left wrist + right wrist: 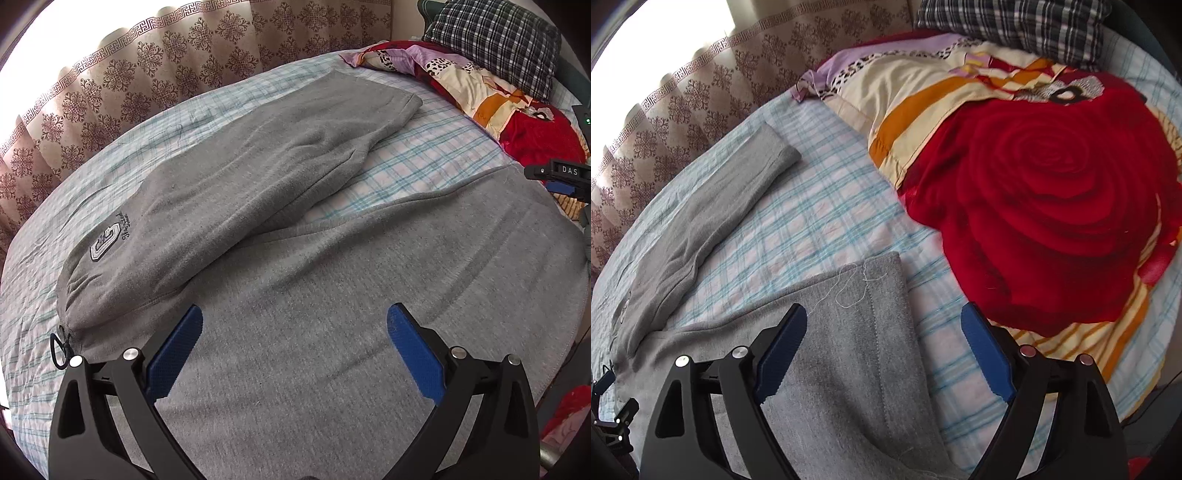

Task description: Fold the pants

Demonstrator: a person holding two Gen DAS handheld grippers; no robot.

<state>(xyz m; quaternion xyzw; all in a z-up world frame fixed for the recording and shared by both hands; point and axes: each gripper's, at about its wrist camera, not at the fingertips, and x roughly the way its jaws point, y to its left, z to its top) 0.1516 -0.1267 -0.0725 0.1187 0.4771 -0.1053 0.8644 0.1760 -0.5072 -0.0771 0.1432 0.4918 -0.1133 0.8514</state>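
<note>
Jaws of the left gripper (294,321) stand apart, empty, above the grey knit pants (236,184) spread over the checked bed sheet (417,162). Right gripper (884,321) jaws gape, straddling a leg's hem near the red rose blanket (1052,206).

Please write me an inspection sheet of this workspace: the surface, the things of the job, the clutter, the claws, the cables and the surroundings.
Surface: bed with checked sheet, lightly wrinkled.
Job's things: grey pants spread in a V, not yet folded; far leg with a logo patch; near leg hem with loose white thread.
Clutter: red rose blanket on a patterned quilt; plaid pillow.
Claws: left claw open above the pants; right claw open over the hem, nothing between the pads.
Cables: nothing seen; only the black waist drawstring.
Surroundings: patterned brown curtain, bright window behind.
</note>
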